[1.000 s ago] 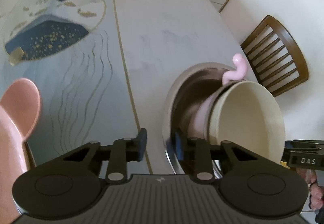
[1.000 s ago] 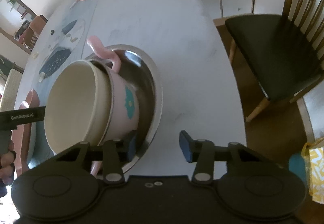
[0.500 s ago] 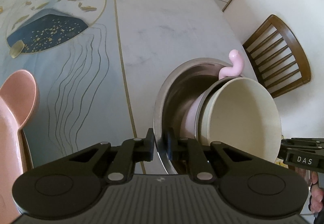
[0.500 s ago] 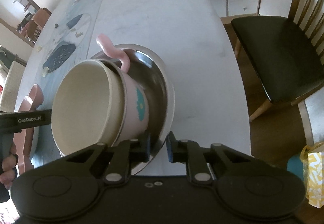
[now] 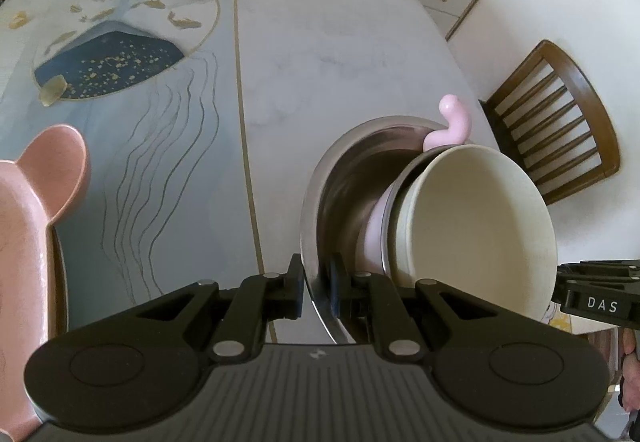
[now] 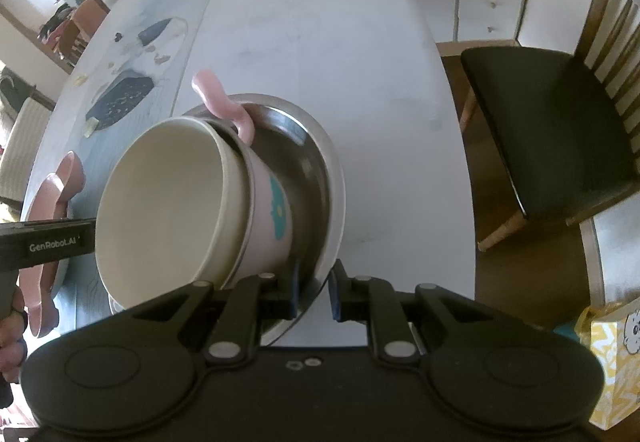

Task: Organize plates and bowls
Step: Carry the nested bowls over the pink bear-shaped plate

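- The steel bowl [image 5: 340, 178] stands tipped on edge over the table [image 5: 328, 22], pinched at opposite sides of its rim by the left gripper [image 5: 315, 288] and the right gripper [image 6: 314, 292], each clamped tight on the thin metal.
- Nested inside it are a pink cup [image 6: 268, 210] with a curly handle and, in that, a cream bowl [image 6: 160, 202] (both leaning well over).
- My worry is that the tilt lets the nested pair slide out, or the slick rim slips free.
- A pink plate [image 5: 28, 210] lies to the left.

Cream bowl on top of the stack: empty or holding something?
Empty. The cream bowl's interior shows bare in both wrist views; it sits nested in the pink handled cup.
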